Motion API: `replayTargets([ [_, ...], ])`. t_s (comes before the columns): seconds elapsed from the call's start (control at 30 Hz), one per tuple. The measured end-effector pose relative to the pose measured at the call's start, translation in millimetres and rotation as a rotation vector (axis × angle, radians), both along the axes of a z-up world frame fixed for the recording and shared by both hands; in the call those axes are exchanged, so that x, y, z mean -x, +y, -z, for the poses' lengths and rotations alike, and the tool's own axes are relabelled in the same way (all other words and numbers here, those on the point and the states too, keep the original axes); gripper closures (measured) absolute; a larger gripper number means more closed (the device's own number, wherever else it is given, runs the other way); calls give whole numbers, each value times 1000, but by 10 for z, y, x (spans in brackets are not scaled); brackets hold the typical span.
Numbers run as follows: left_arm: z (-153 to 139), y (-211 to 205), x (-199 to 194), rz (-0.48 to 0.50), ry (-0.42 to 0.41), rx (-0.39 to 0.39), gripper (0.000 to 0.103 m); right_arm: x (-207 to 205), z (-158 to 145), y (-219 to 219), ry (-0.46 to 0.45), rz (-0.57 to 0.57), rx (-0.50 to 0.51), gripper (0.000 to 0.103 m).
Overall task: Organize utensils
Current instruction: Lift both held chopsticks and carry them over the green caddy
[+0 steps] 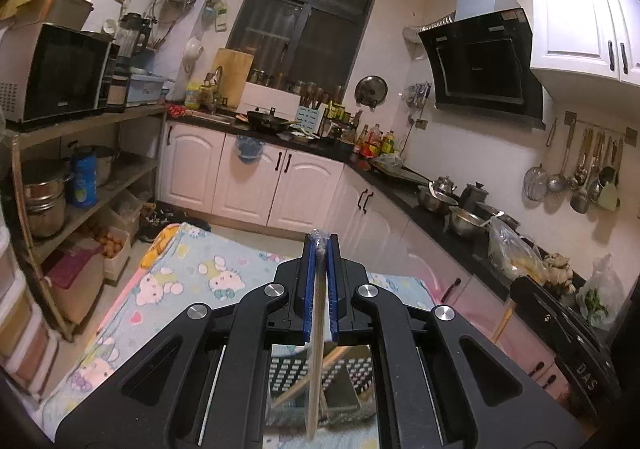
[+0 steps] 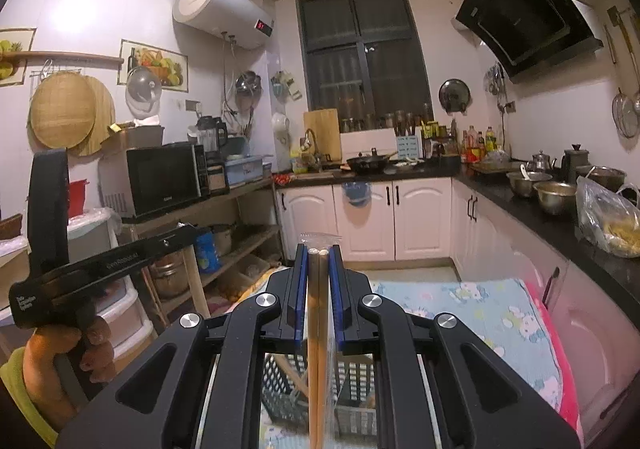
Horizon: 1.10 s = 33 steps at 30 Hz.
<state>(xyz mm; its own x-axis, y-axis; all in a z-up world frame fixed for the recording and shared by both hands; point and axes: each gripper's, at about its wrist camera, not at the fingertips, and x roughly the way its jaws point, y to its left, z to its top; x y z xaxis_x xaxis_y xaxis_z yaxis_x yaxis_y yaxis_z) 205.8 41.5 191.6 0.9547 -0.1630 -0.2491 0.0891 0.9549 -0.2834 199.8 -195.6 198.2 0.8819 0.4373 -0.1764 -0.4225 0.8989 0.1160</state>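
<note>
A table covered by a cartoon-print cloth [image 1: 188, 281] is seen below both tools, its far edge stopping short of the white base cabinets [image 2: 394, 223], so that a strip of bare floor is left between them. On the right the cloth's pink edge runs close beside the black counter [image 2: 560, 227]; on the left a wooden shelf unit [image 1: 100, 185] carrying a microwave [image 1: 56, 75] stands just beside the table.

Steel bowls [image 2: 556, 195] and a filled plastic bag [image 2: 608, 223] are set on the counter. A perforated dark basket [image 2: 356, 389] is glimpsed under the tools; its contents cannot be told, only part of it being visible between the gripper arms.

The left gripper [image 1: 320, 245] is pressed together on one wrapped pair of chopsticks [image 1: 316, 349], held upright with its clear wrapper tip poking above the blue pads [image 1: 309, 281]. The right gripper [image 2: 319, 251] is likewise clamped on a second wrapped pair of chopsticks [image 2: 316, 329], two pale ends showing at the top inside the plastic sleeve. The lower ends of both pairs are cut off by the frame.

The left tool is seen from the right wrist view, gripped by the left hand [image 2: 64, 353].
</note>
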Motion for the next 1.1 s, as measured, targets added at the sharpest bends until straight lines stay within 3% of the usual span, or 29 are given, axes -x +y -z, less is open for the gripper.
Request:
replayTargets([
  [0.5,133,-31,-395,14,-26,7,102,-434,58,294,-57,-4,-6,92],
  [1.1,623,43,-670,15,-15,17,102,-883,691,486,-11,13,20,92],
])
